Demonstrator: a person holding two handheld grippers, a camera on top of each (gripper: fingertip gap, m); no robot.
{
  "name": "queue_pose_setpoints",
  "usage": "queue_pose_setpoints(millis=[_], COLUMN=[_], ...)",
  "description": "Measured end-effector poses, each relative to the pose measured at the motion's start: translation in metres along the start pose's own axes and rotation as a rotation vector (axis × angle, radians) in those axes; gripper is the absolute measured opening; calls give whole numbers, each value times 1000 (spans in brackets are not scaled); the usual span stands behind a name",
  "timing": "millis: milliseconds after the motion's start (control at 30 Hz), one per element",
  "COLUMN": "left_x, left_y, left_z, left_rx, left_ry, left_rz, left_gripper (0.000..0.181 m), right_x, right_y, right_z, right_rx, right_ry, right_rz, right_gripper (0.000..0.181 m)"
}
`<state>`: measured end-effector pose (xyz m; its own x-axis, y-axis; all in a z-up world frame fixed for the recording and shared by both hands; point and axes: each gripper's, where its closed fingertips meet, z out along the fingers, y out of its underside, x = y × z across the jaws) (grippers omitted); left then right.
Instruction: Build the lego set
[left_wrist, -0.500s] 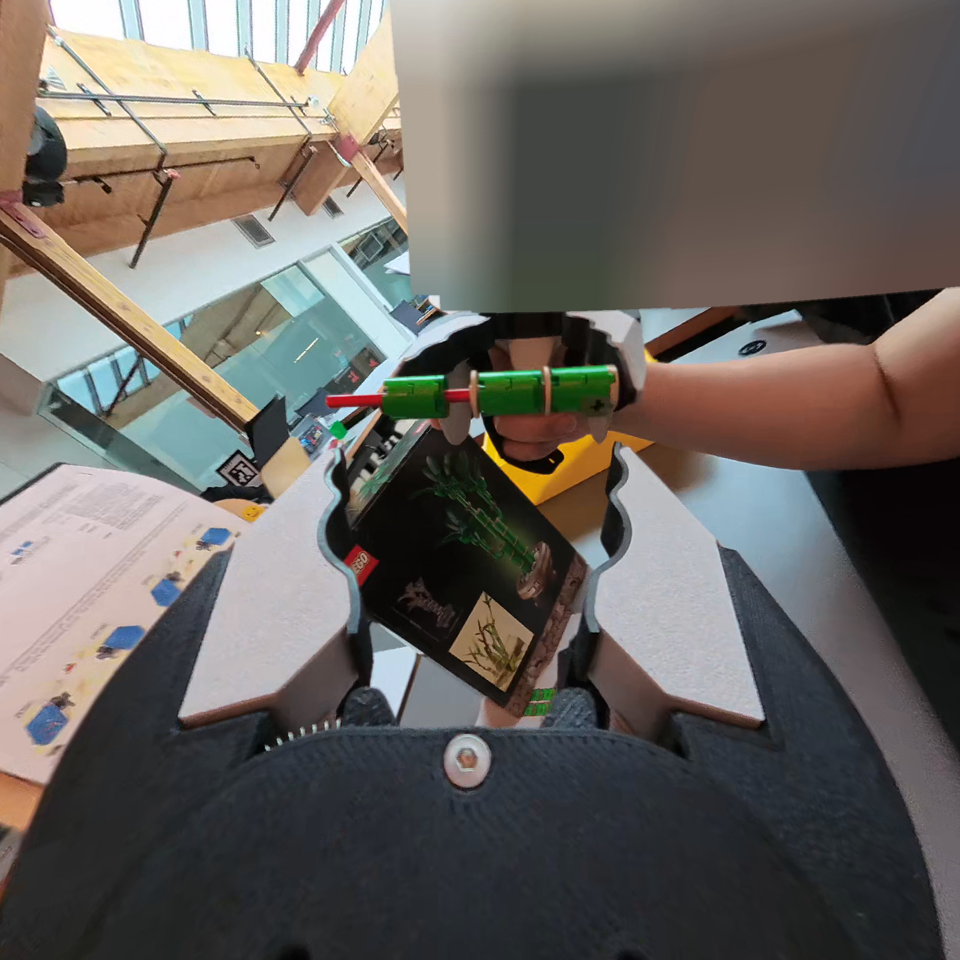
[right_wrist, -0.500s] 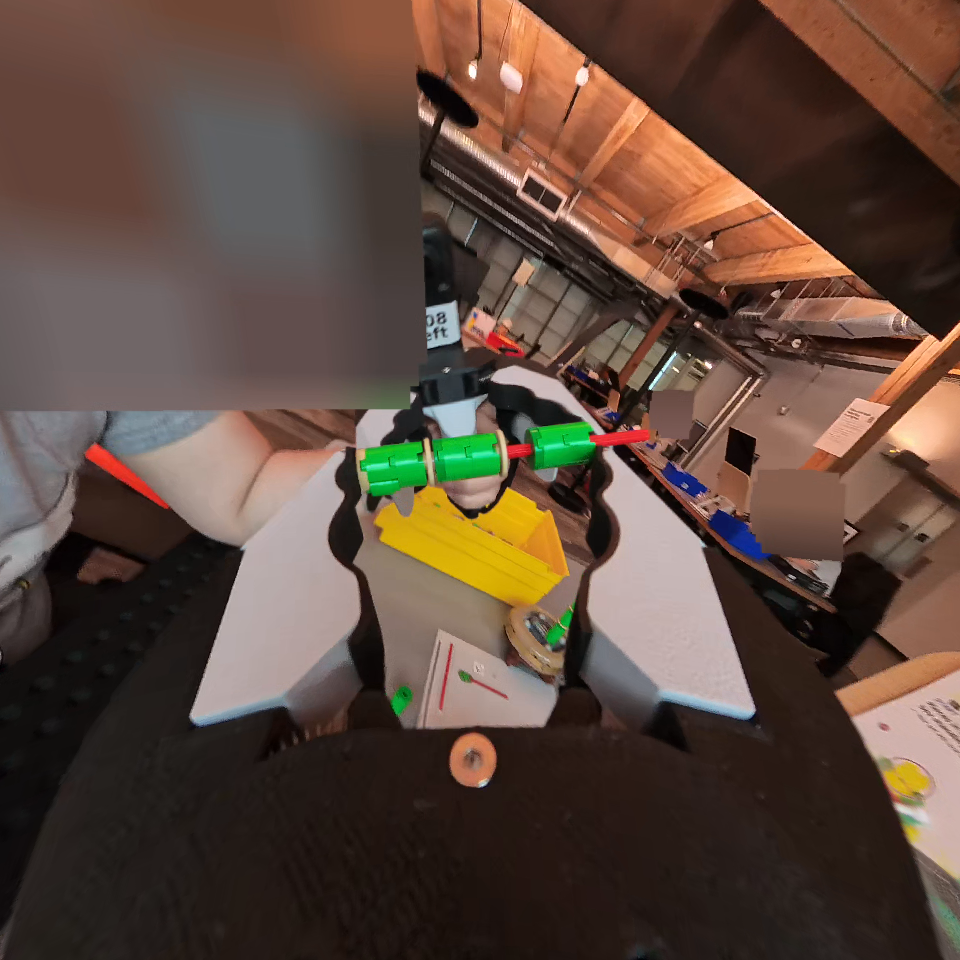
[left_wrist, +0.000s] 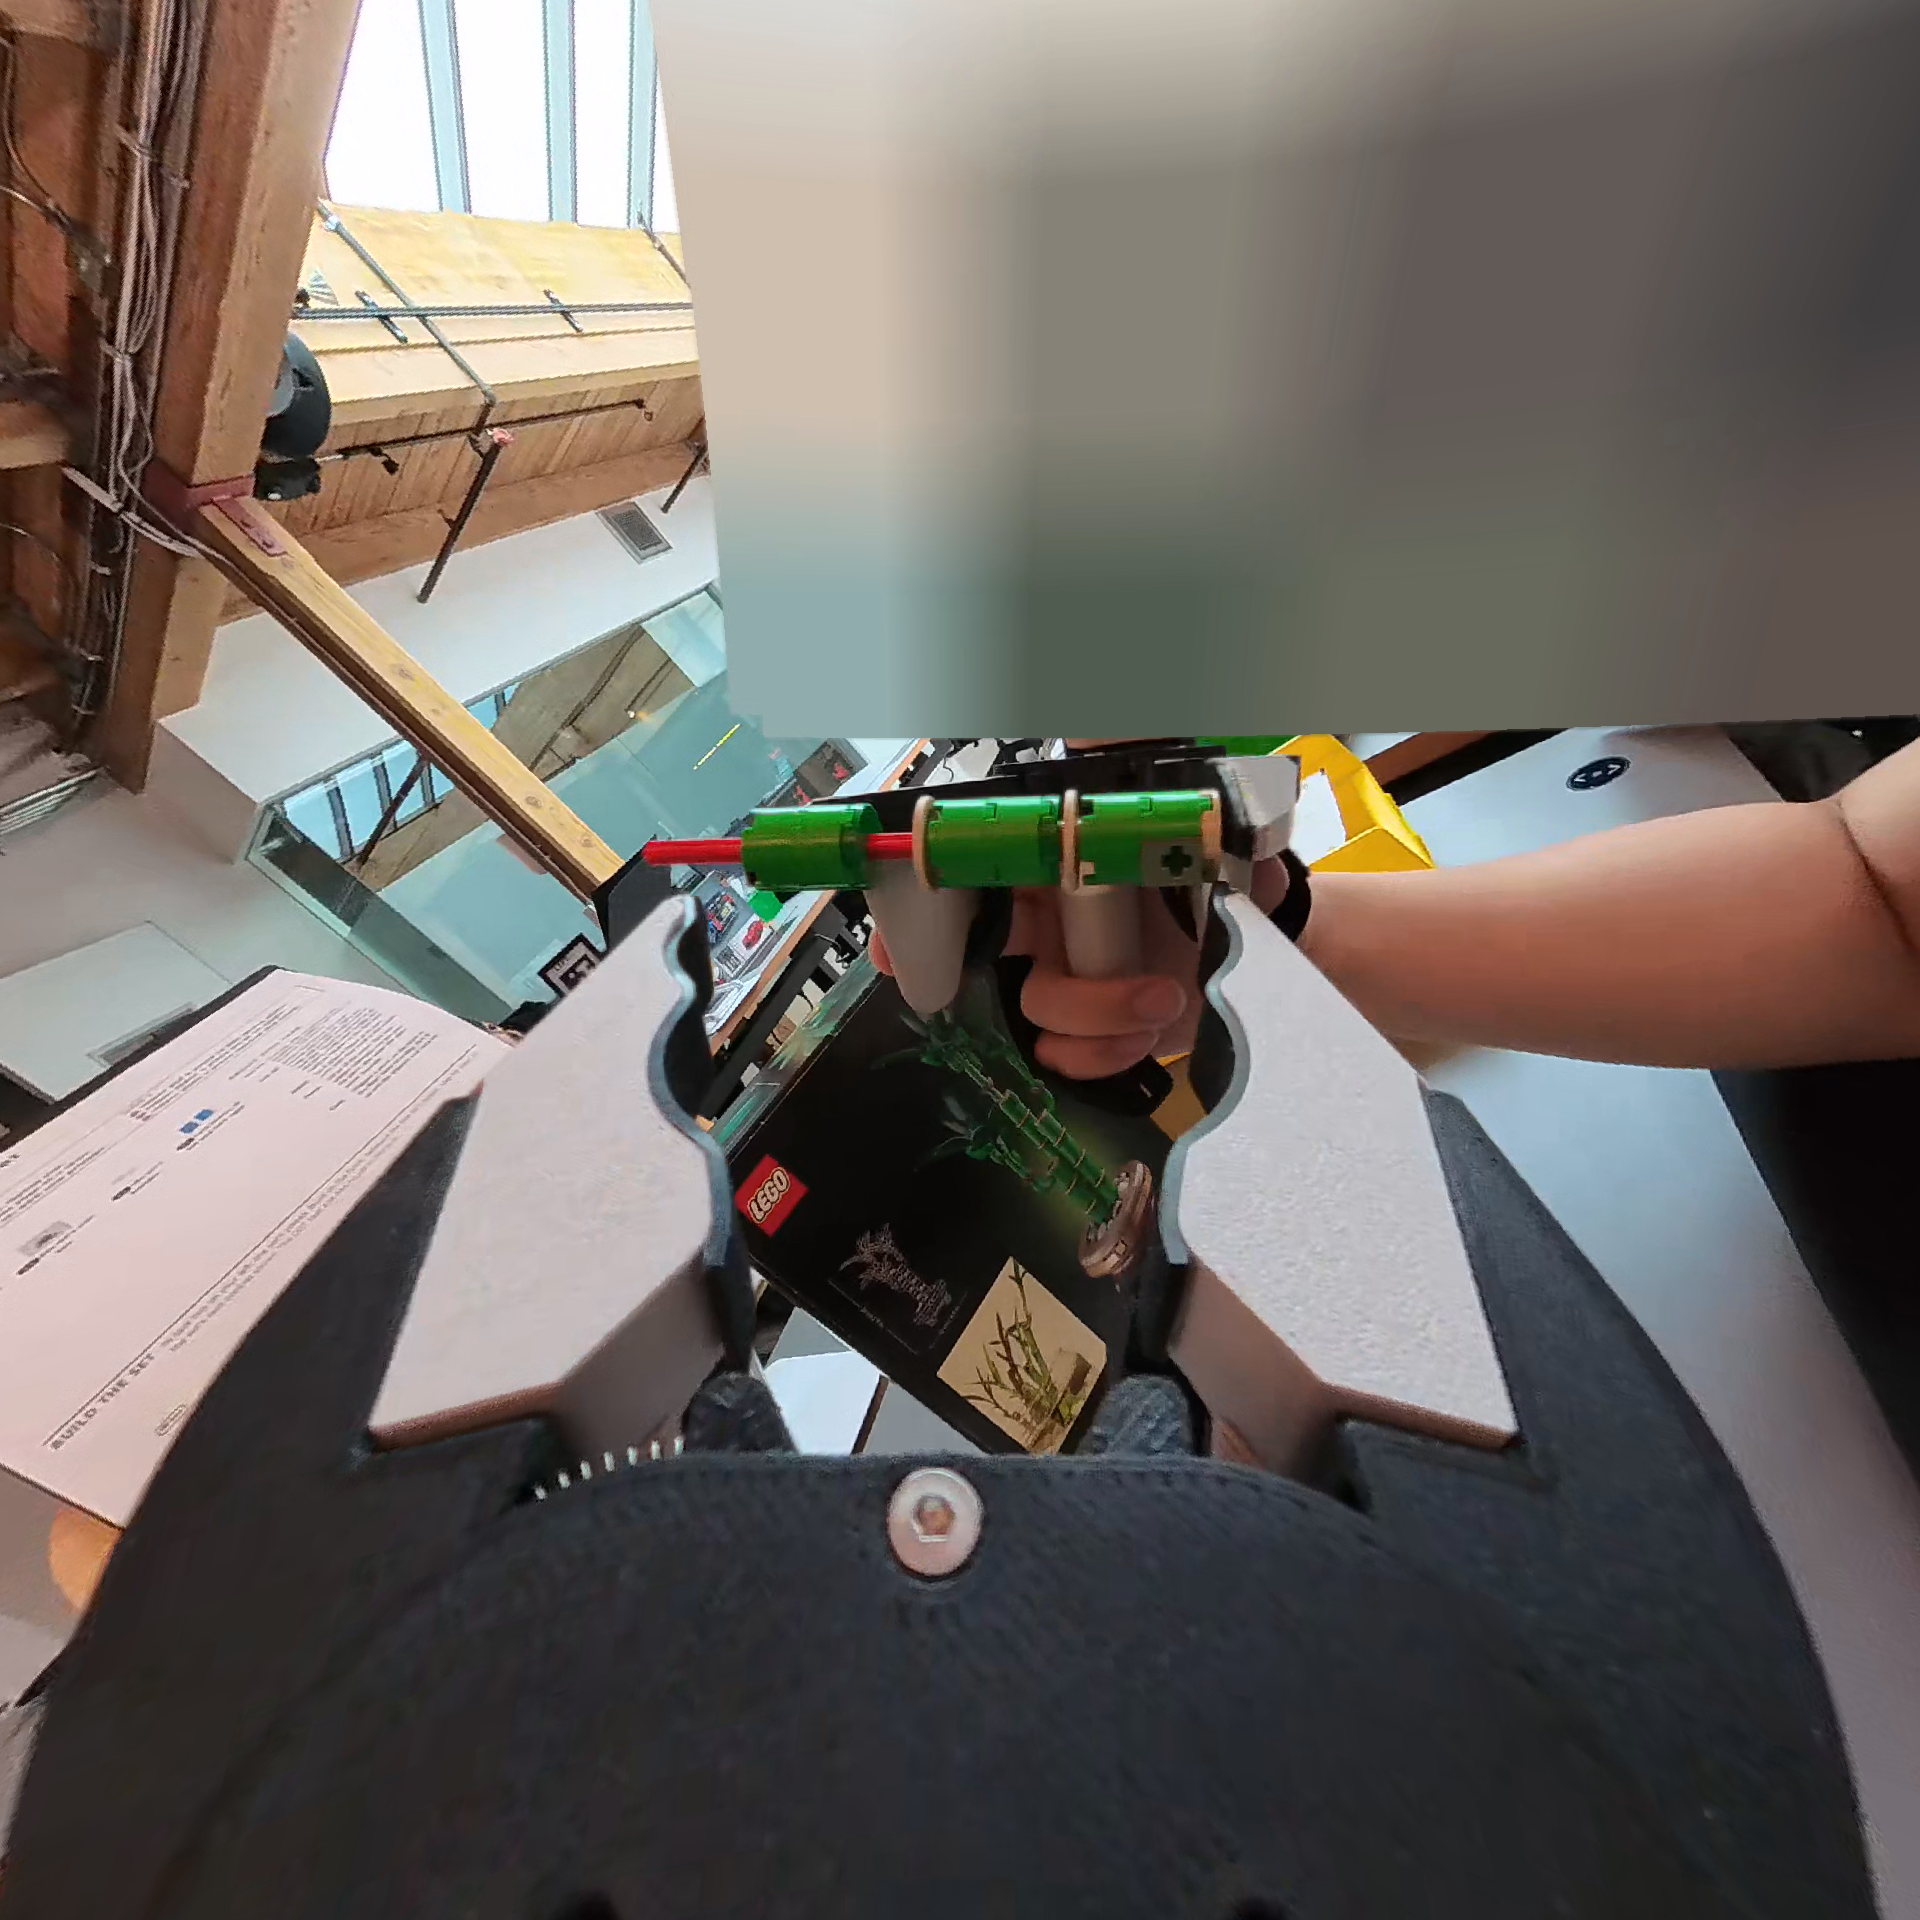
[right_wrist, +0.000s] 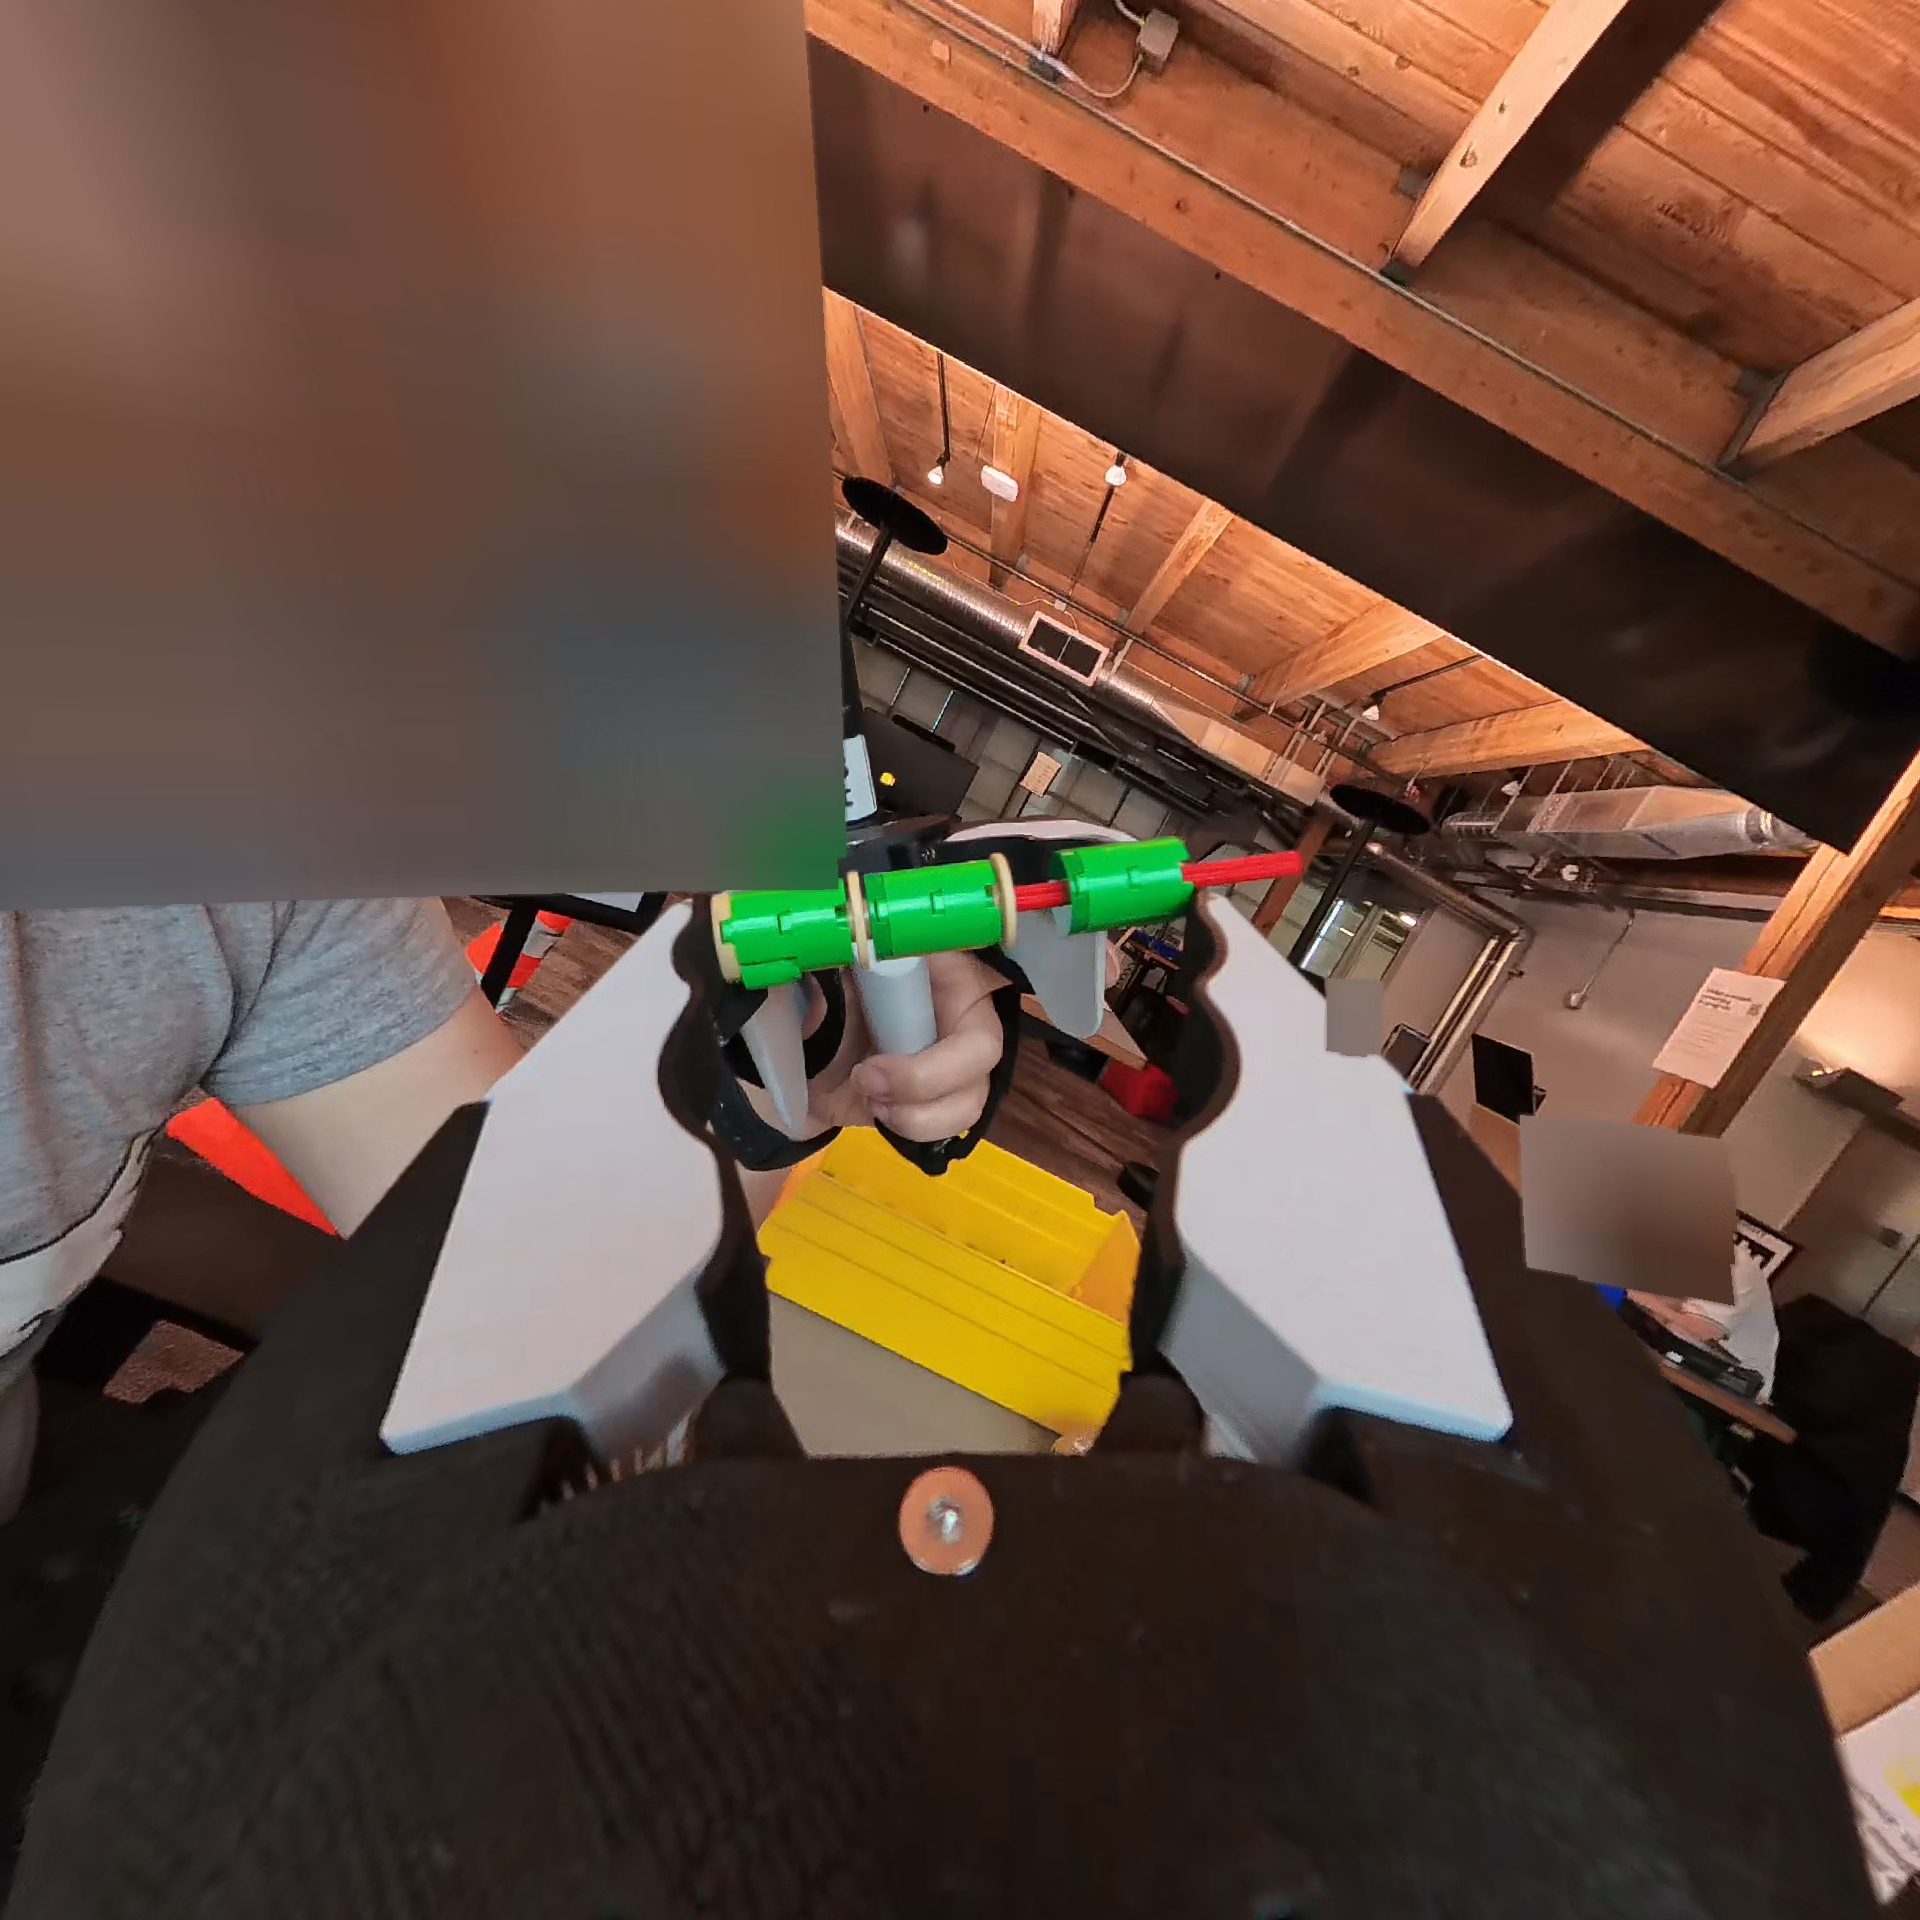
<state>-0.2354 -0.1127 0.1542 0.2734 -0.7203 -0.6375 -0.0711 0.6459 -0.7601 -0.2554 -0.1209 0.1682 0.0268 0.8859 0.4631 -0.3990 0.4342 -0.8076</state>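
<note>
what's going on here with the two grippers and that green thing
A person has the left gripper and right gripper pointed at each other, with a part-built lego bamboo stalk level in the air between them. Two green segments sit together; a third segment sits apart on the red axle. I cannot tell which jaws clamp it. The set's box and a yellow bin lie below.

**Print in view, upper and lower frame**
Left wrist view: a black glossy booklet with a bamboo picture (left_wrist: 935, 1226) at lower centre bears a red square brand logo (left_wrist: 770, 1195); a white printed instruction sheet (left_wrist: 229, 1132) at left carries fine type, too small to read. Right wrist view: a white paper notice (right_wrist: 1714, 1023) hangs on a wooden post at right, and a small white tag with black characters (right_wrist: 857, 779) shows at centre, partly hidden.
</note>
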Motion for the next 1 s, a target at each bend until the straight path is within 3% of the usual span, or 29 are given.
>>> queue_pose_setpoints(millis=[233, 733, 833, 1000], left_x=[5, 5, 1, 1], left_y=[-2, 12, 14, 23], left_z=[-3, -12, -14, -14], left_rx=[0, -23, -16, -44], left_ry=[5, 98, 89, 115], left_rz=[68, 16, 7, -15], left_gripper=[81, 80, 59, 70], right_x=[-3, -2, -7, -1], right_y=[4, 24, 23, 29], right_z=[1, 3, 2, 2], right_rx=[-2, -130, -155, -236], right_ry=[-26, -21, -47, -6], right_rz=[37, 18, -5, -32], right_gripper=[87, 87, 87, 86])
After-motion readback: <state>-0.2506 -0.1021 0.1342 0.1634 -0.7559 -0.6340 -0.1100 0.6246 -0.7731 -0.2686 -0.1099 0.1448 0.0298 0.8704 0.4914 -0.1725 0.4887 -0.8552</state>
